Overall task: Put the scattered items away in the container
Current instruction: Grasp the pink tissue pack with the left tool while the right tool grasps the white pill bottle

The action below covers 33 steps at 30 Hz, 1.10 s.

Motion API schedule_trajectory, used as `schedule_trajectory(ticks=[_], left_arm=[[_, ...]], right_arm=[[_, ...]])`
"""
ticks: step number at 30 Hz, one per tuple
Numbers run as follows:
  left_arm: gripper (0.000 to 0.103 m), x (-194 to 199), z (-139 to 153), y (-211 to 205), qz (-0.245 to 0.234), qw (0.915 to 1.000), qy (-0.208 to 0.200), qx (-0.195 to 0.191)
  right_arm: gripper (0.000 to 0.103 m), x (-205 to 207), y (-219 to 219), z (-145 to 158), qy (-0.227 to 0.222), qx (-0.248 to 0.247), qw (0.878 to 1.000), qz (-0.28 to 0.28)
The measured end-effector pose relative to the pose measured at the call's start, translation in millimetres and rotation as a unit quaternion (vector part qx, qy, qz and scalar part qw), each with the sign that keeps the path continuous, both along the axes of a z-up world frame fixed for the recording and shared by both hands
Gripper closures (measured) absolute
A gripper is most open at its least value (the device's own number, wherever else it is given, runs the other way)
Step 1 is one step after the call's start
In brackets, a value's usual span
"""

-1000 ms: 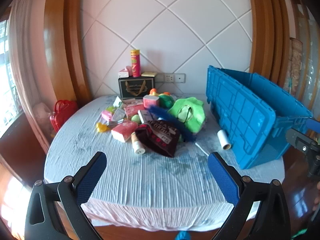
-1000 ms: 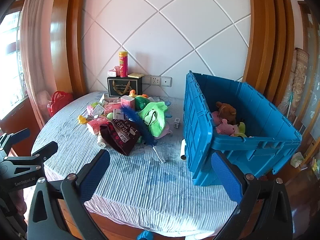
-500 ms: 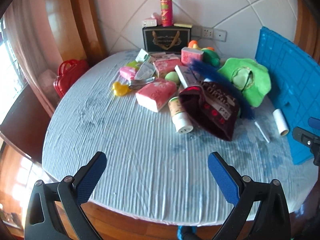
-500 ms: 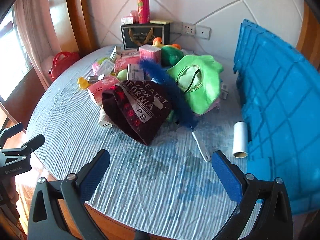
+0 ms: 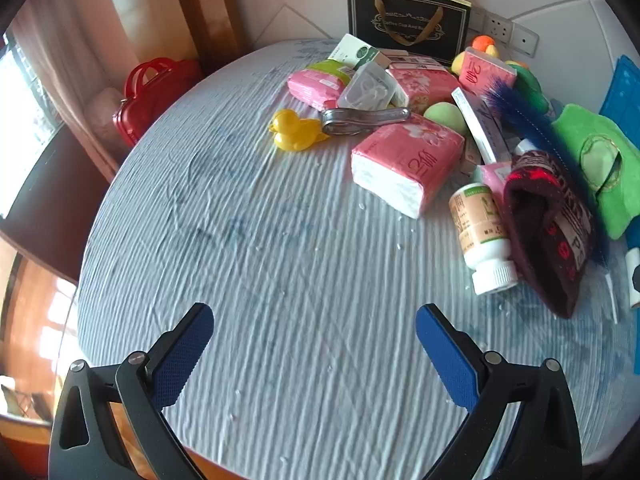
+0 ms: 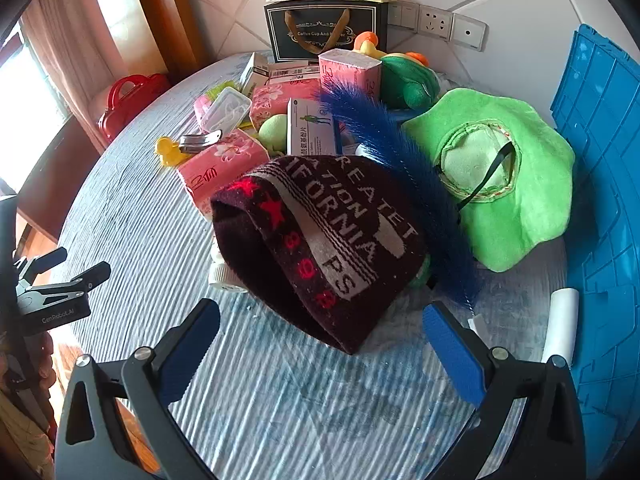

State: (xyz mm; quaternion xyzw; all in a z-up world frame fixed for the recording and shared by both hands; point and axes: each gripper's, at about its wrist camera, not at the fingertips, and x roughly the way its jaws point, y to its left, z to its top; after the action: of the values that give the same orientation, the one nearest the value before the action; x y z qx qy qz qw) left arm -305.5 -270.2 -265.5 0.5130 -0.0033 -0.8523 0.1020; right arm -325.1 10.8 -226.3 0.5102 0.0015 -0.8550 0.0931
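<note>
Both the left gripper (image 5: 314, 354) and right gripper (image 6: 320, 344) are wide open and empty. The pile, including the beanie (image 6: 320, 248), covers the tabletop (image 5: 260, 280) beside the blue bin (image 6: 600, 200); nearly everything looks left to do.

Dark knit beanie (image 6: 320, 248) lies on its side beside the blue crate (image 6: 600, 184).

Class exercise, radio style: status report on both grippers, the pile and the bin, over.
Left gripper open, empty, over bare cloth. Right gripper open, facing dark knit hat. Blue bin at right. Blue feather lies across hat.
</note>
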Motion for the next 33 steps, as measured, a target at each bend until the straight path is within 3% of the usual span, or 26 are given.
schedule_trajectory(ticks=[2, 5, 10, 14, 24, 25, 26, 29, 33], left_arm=[[0.001, -14.5, -2.4, -6.0, -0.024, 0.9997, -0.001, 0.001], [0.001, -38.1, -6.9, -15.3, -0.073, 0.9973, 0.000, 0.011], [0.001, -73.1, -11.8, -26.6, -0.166, 0.9860, -0.003, 0.009], [0.001, -91.3, -23.7, -33.7, -0.221, 0.9751, -0.017, 0.007], [0.001, -126.1, -55.1, -39.3, -0.261, 0.9638, -0.041, 0.034], [0.001, -130.6, -55.2, -39.0, -0.261, 0.9637, -0.039, 0.041], [0.001, -135.1, -54.2, -38.1, -0.259, 0.9640, -0.038, 0.048], [0.001, -146.6, -49.5, -26.1, -0.261, 0.9617, -0.035, 0.077], [0.001, -157.4, -43.4, 9.4, -0.290, 0.9543, -0.029, 0.066]], right_arm=[[0.000, -6.9, -14.6, -3.5, -0.002, 0.018, 1.000, -0.012], [0.000, -15.2, -35.5, -11.4, -0.012, 0.006, 0.999, -0.034], [0.000, -22.4, -74.8, -37.4, -0.046, -0.044, 0.992, -0.104], [0.000, -18.0, -100.6, -51.4, -0.059, -0.053, 0.986, -0.147], [0.000, -44.7, -113.5, -90.8, -0.084, -0.015, 0.973, -0.215], [0.001, -50.9, -111.0, -94.0, -0.087, -0.006, 0.972, -0.218], [0.012, -56.7, -108.5, -97.0, -0.091, 0.002, 0.971, -0.219], [0.023, -68.1, -101.2, -103.0, -0.111, 0.007, 0.969, -0.219], [0.025, -63.2, -93.0, -100.4, -0.120, 0.003, 0.970, -0.214]])
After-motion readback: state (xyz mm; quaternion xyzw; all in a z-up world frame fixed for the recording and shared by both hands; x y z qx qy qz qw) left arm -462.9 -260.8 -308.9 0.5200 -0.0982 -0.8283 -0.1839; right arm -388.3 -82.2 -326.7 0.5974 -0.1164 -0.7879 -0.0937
